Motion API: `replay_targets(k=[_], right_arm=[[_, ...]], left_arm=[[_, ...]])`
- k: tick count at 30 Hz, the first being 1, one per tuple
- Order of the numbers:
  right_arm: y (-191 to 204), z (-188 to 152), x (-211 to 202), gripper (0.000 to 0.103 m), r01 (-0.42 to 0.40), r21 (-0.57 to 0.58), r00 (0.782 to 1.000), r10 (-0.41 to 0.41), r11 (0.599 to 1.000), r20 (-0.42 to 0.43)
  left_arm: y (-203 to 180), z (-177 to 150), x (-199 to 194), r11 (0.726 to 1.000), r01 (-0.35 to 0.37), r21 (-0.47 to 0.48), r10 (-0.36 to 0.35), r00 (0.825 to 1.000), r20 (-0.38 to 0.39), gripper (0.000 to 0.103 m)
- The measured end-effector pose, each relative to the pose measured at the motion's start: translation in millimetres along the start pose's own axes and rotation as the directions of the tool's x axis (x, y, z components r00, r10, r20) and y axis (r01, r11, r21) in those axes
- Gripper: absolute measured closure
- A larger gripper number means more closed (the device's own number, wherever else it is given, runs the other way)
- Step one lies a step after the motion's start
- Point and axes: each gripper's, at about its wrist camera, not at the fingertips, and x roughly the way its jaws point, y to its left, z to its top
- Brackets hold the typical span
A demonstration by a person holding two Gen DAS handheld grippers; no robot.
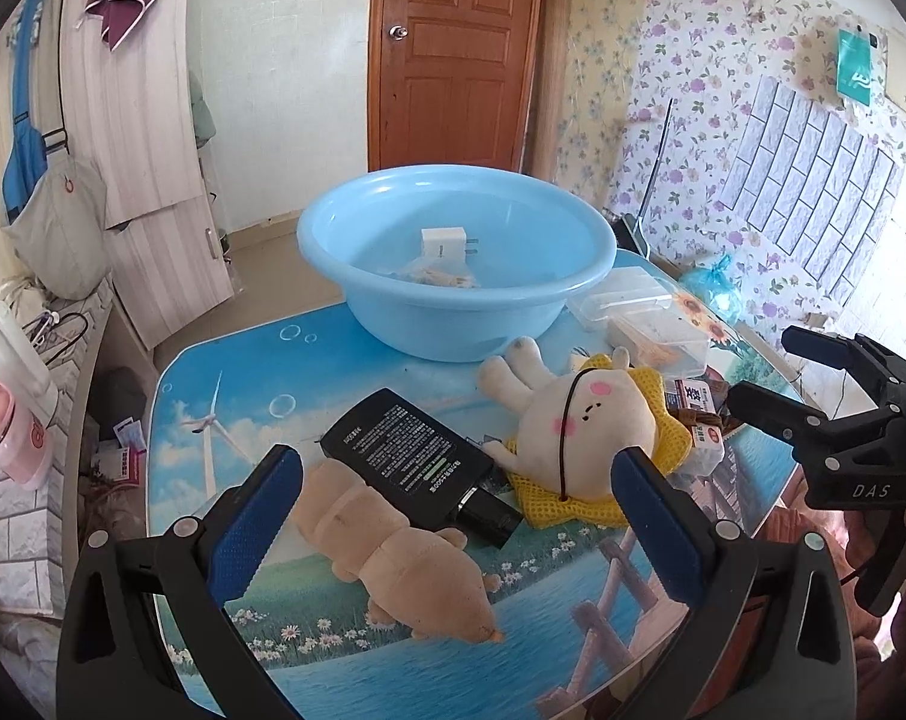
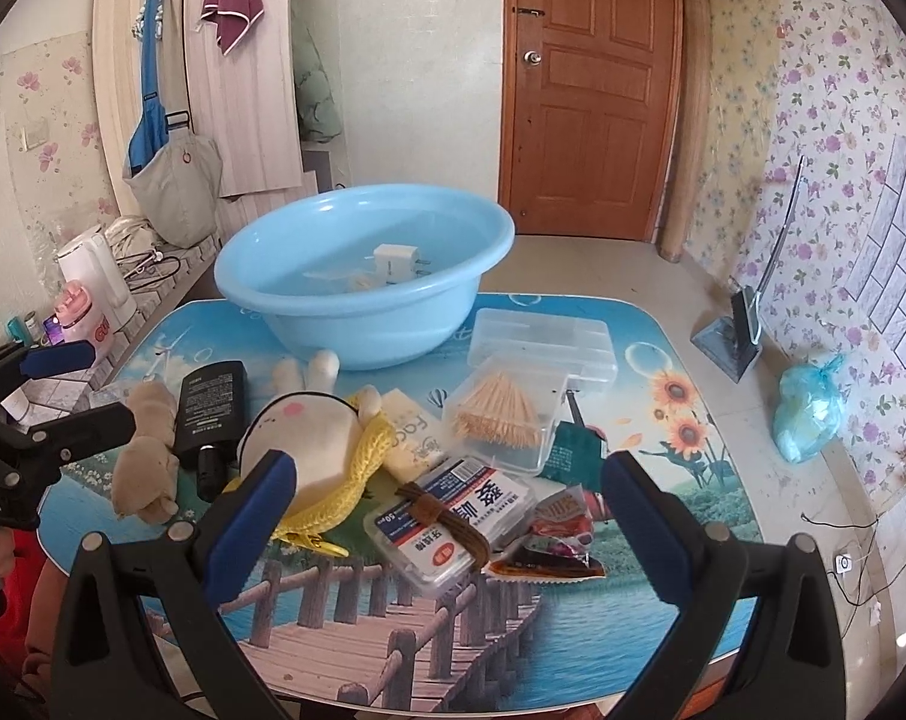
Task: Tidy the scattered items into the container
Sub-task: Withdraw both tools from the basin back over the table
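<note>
The worktop (image 2: 663, 420) carries a blue basin (image 2: 357, 324) at its far side, holding a white charger plug (image 2: 396, 258) and a small clear packet (image 1: 441, 276). Nearer, a clear box (image 2: 501, 426) holds toothpicks among scattered toys. Left gripper (image 1: 453, 516) and right gripper (image 2: 447, 516) hover empty, jaws spread.

Plastic, plush and print on a glossy tabletop

The blue basin (image 1: 453, 276) at upper centre is smooth, shiny plastic; the rabbit toy (image 1: 579, 414) is soft plush on yellow mesh cloth (image 1: 573, 504); the toothpick box (image 2: 513, 414) is clear plastic; the table (image 2: 393, 630) looks glossy.
</note>
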Motion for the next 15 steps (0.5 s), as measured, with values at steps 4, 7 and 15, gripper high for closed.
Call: replay_targets(k=[4,7,15], right_arm=[[-4,-2,2,0.000,-0.023,0.035,1.000,0.023,0.999,-0.013],[-4,-6,3,0.000,-0.002,0.032,1.000,0.003,0.999,-0.016],[-6,-14,9,0.000,-0.001,0.038,0.999,0.002,0.999,-0.045]], left_arm=[[2,-3,-1,1.000,0.003,-0.006,-0.003,1.000,-0.003,0.000],[5,-6,1,1.000,0.001,-0.015,-0.001,1.000,-0.014,0.000],[12,-16,10,1.000,-0.004,-0.029,0.003,0.999,-0.044,0.000]])
